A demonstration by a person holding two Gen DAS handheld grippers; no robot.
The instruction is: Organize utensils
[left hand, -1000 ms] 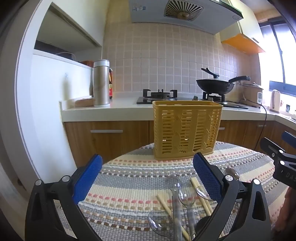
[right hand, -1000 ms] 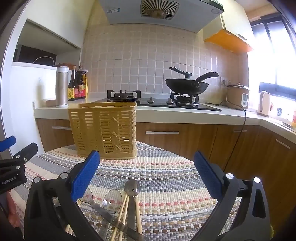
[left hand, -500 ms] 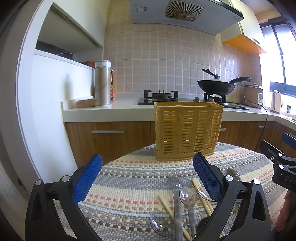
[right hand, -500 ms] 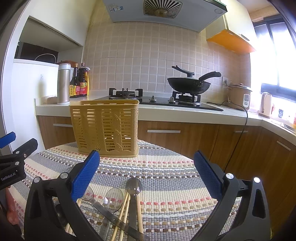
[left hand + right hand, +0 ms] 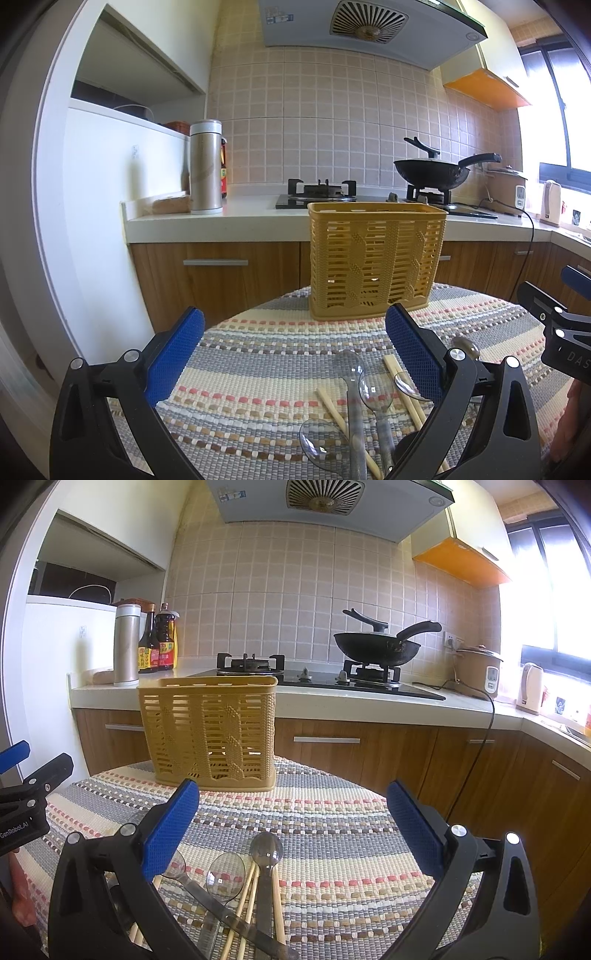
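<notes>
Spoons (image 5: 225, 877) and chopsticks (image 5: 247, 893) loose before basket (image 5: 210, 731); both grippers (image 5: 295, 354) (image 5: 291, 830) spread, empty. One handle is best pinched singly.

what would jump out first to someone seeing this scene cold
The yellow slotted utensil basket stands upright at the far side of the striped round table, nothing showing above its rim. Nearer the cameras lies a loose heap of clear spoons and wooden chopsticks, with the left tool and right tool open above them.
</notes>
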